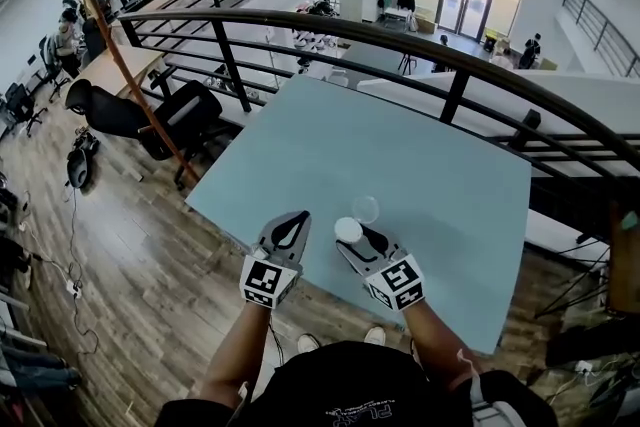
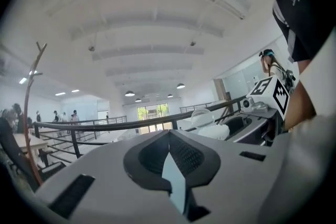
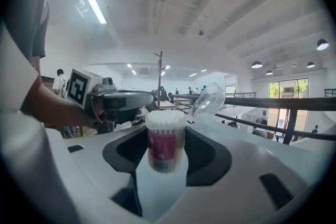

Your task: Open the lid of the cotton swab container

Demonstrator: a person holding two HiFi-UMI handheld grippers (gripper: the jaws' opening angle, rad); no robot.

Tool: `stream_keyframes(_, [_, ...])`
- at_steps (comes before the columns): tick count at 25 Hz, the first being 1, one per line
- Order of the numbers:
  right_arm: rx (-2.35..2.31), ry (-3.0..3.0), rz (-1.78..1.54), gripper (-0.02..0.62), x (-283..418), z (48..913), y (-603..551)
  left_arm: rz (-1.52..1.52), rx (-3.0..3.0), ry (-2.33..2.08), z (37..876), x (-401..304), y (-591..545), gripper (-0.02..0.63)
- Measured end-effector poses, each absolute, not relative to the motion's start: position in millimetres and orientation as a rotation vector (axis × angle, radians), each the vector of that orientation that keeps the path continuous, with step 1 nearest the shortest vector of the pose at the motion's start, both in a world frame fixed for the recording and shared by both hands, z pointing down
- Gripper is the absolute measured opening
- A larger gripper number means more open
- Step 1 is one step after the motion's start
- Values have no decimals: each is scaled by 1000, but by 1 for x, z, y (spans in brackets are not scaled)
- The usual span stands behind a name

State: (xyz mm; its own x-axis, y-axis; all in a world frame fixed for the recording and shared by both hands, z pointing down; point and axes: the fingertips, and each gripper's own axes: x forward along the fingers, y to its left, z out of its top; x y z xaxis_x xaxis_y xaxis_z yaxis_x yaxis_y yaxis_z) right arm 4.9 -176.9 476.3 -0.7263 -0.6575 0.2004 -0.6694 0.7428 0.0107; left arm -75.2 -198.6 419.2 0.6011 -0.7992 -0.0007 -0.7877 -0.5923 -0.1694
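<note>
- Closest to me on the left, the left claw [image 1: 296,221] is clenched on nothing. Its jaws meet with no gap, and it hovers just beside the tub without touching it.
- Next comes the cotton swab tub [image 3: 166,144], held upright over the near edge of the table [image 1: 430,165]. I cannot tell whether its base rests on the surface or hangs just above it.
- At the top of the tub the white swabs [image 3: 166,121] are fully exposed, with nothing covering them.
- Just right of that, the clear lid [image 3: 208,99] is swung up and back, tilted away from the mouth. It seems to hang on at one edge, like a hinge.
- Furthest right, the right claw [image 1: 357,242] is grasping the tub, one jaw on either side of its body.
- By my reading the opening is done: the lid is off the mouth and standing open.
- What is left, at most, is setting the tub down steady and letting go with the right claw.
</note>
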Motion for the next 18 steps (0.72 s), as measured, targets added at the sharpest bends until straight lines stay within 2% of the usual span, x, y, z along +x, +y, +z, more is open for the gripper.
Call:
stream_keyframes(11, [1213,-2784,16,230,16,455,-183,131,-2756,1524,436,-93,-181,12])
stream_keyframes(18, [1276,-2778,-49,230,19,445,-179,156,-2750,1635,443,-108,-173,12])
